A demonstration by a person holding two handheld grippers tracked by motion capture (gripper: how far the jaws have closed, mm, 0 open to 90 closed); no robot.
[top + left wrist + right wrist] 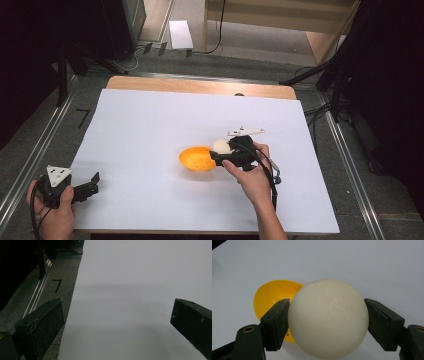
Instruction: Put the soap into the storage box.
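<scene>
A cream-white ball point(328, 318) sits between the two black jaws of my right gripper point(327, 322), and both pads press on its sides. In the high view the right gripper point(218, 151) holds the ball point(220, 146) just right of an orange bowl point(196, 159) that lies on the white sheet. The orange bowl point(271, 300) shows behind and left of the ball in the right gripper view. My left gripper point(95, 182) rests at the sheet's front left corner, jaws wide apart point(117, 317) with nothing between them.
A white sheet point(150, 130) covers a wooden table point(200, 86). Grey floor with metal rails point(30, 160) runs along both sides. A white box point(180, 34) and cables lie on the floor beyond the table's far edge.
</scene>
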